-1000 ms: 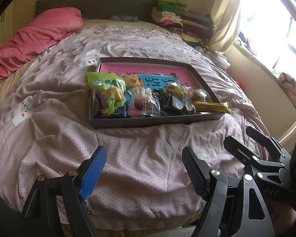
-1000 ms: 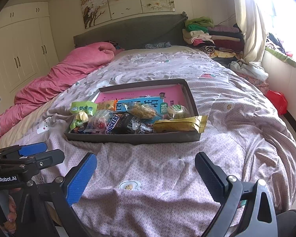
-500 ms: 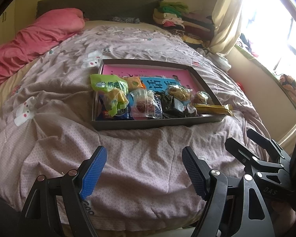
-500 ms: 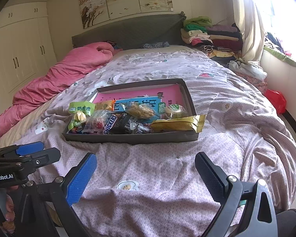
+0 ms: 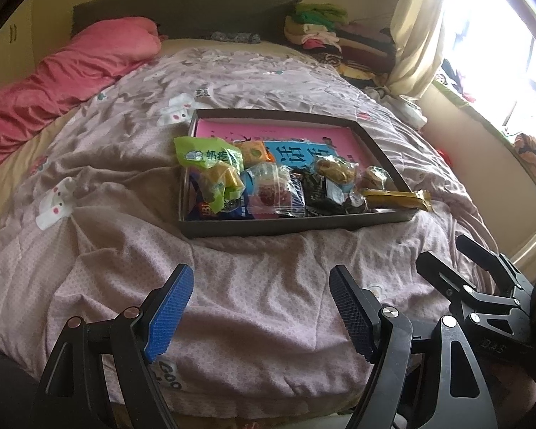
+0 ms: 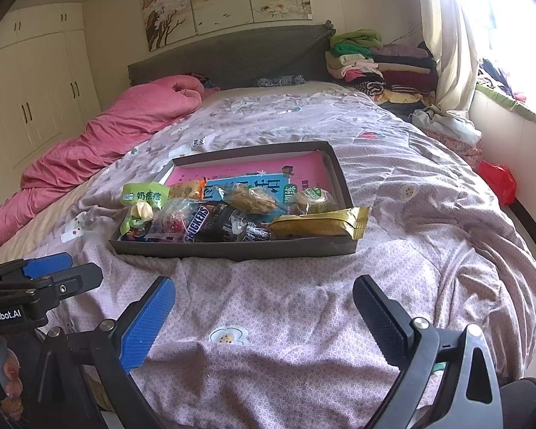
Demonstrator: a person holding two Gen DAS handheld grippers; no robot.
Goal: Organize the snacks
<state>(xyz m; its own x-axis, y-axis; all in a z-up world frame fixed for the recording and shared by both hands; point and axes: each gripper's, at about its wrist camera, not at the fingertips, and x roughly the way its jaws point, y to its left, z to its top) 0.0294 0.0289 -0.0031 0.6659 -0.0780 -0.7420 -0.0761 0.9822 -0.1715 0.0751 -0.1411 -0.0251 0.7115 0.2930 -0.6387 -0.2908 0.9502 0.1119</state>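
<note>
Snacks [image 5: 268,186] well beyond open tongs [image 5: 261,286]

Bed [image 6: 303,304] w/ lilac quilt, snack tray [image 6: 232,250], pink duvet [image 6: 100,143]

One shallow dark grey cardboard tray [image 6: 232,250] with a pink printed lining. Inside it, roughly nine wrapped snacks, the pile too tangled for an exact count: one bright green plastic bag [image 6: 144,196], one orange packet [image 5: 255,152], one clear pouch with red filling [image 5: 268,193], one brown Snickers bar [image 6: 196,227], one long gold foil wrapper [image 6: 318,227], one round green-labelled cake [image 6: 312,200]. Two two-finger grippers: left gripper [image 5: 261,307], right gripper [image 6: 264,314].
</note>
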